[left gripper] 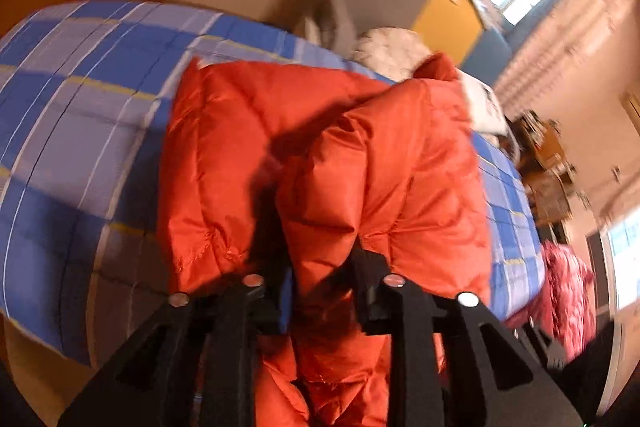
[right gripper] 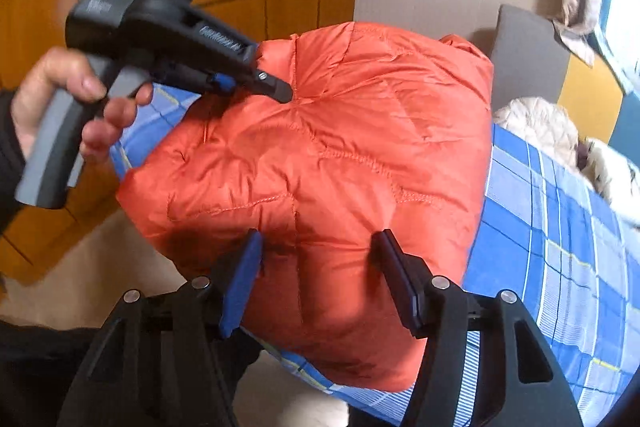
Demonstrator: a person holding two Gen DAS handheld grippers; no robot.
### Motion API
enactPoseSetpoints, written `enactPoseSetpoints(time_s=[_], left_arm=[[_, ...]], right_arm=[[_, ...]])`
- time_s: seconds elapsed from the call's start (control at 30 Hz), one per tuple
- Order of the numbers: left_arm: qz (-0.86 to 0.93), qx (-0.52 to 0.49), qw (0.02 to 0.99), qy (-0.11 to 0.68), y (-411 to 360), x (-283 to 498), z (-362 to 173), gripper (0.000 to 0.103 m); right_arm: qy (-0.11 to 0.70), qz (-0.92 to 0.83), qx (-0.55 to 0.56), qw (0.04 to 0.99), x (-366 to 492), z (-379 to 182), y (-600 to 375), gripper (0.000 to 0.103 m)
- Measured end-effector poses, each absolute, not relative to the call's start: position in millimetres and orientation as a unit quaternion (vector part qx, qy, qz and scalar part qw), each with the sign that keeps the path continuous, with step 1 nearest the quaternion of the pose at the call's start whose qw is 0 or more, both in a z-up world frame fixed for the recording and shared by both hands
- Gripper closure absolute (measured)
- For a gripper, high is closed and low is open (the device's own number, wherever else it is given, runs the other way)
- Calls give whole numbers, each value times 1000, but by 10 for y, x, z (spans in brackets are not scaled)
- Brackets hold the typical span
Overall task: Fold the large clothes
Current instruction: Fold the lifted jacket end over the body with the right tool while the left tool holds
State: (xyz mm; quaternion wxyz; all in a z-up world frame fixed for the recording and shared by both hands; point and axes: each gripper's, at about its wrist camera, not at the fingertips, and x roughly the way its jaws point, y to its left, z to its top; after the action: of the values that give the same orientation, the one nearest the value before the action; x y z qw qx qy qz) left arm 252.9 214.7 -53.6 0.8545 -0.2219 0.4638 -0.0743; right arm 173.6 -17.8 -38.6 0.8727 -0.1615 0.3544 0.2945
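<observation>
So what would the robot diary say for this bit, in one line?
step: folding orange puffer jacket | place: blue plaid bed | left gripper: shut on jacket | right gripper: open, fingers against jacket

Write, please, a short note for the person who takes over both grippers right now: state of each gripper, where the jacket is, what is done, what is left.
Left gripper: shut on the orange down jacket, pinching the upper layer.
Right gripper: open, fingers astride the near edge, gripping nothing.
The jacket lies in a puffy folded bundle at the edge of the blue plaid bed.
Done: it is folded over at least once.
Left: probably flatten it, finish the fold, release.
</observation>
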Motion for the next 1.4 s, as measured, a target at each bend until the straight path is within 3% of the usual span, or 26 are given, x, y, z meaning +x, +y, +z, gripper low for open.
enactPoseSetpoints(time_s=[0.17,0.33,0.53,0.73,1.07,1.4], left_arm=[[-28,-190,878,438,2053,2436,-684,71],[-3,-152,898,413,1941,2383,-839,71],[8,-124,914,386,1900,2337,-897,71],[6,-118,922,368,1910,2300,-866,71],[7,-99,931,352,1843,2233,-827,71],[2,-100,934,342,1852,2209,-882,73]], right_arm=[[337,278,-211,874,1641,-635,42,44],[348,304,-193,865,1633,-638,58,44],[404,398,-75,820,1854,-294,-300,44],[389,355,-9,850,2428,152,-598,44],[401,297,-17,867,3379,250,-393,44],[444,270,-67,852,3825,-60,-75,44]])
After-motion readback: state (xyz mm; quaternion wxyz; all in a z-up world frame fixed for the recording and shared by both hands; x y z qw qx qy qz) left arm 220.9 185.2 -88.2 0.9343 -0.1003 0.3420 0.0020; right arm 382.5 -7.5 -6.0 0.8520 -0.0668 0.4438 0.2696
